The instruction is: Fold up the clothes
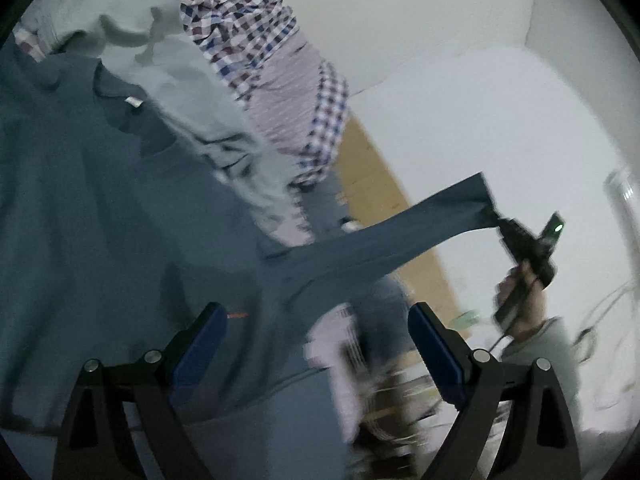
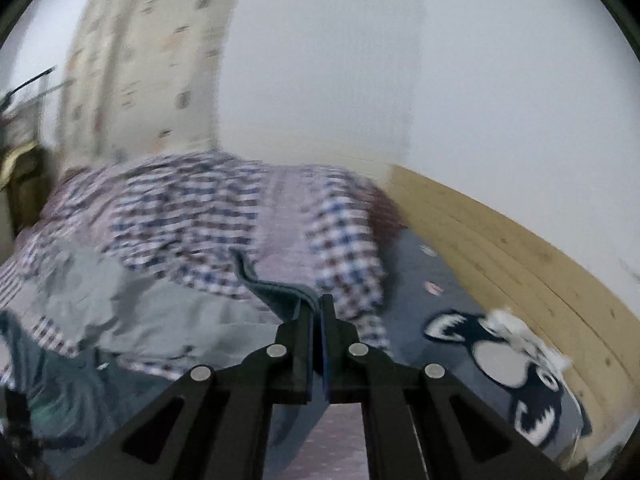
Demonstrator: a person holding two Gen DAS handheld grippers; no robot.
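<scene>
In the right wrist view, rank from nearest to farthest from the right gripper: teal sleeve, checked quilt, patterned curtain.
1. Teal sleeve, clamped in the right gripper.
2. Checked quilt, heaped just beyond the sleeve.
3. Patterned curtain, upper left, behind the quilt.

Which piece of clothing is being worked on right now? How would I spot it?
Look at the bed with the checked quilt. In front lies a teal shirt, the darkest garment, beside a pale grey one; its sleeve is stretched out, pinched by the right gripper.
</scene>
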